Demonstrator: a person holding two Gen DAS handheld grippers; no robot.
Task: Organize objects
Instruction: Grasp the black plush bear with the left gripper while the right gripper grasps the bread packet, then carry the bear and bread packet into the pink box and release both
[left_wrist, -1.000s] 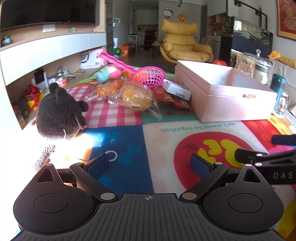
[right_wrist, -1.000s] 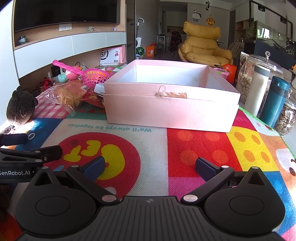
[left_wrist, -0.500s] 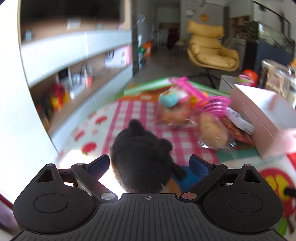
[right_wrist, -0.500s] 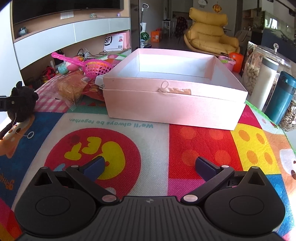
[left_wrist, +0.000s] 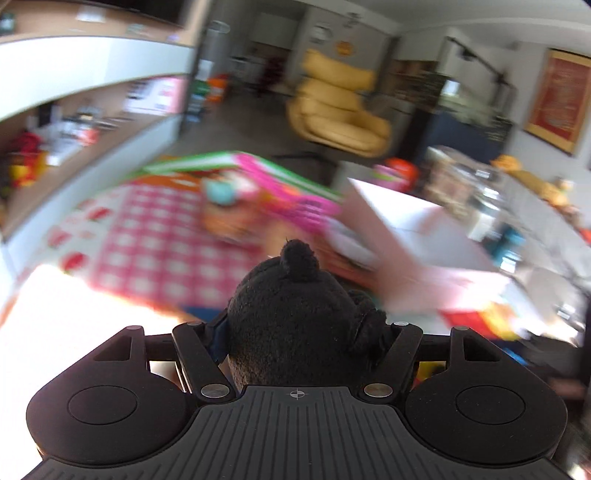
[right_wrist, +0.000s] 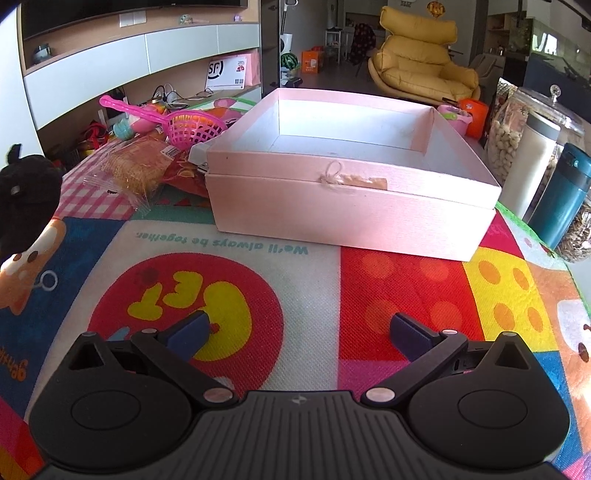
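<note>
A black plush toy (left_wrist: 295, 317) fills the gap of my left gripper (left_wrist: 299, 326); its jaws are closing and the fingers press into the toy's sides. In the right wrist view the same plush toy (right_wrist: 22, 195) shows at the far left edge, above the colourful play mat (right_wrist: 303, 280). The open pink box (right_wrist: 351, 218) stands on the mat, straight ahead of my right gripper (right_wrist: 299, 325), which hovers open over the mat with nothing between its fingers. The left wrist view is smeared by motion, and the pink box (left_wrist: 424, 280) lies to the right there.
Left of the box lie a pink scoop net (right_wrist: 192, 125), bagged bread (right_wrist: 136, 166) and a small grey case (right_wrist: 199, 153). A white bottle (right_wrist: 532, 162), a teal flask (right_wrist: 561, 199) and glass jars stand to its right. A shelf unit runs along the left.
My left gripper swung left to the plush toy, took it between its fingers and closed on it, then moved up and right. The right gripper tipped slightly downward.
</note>
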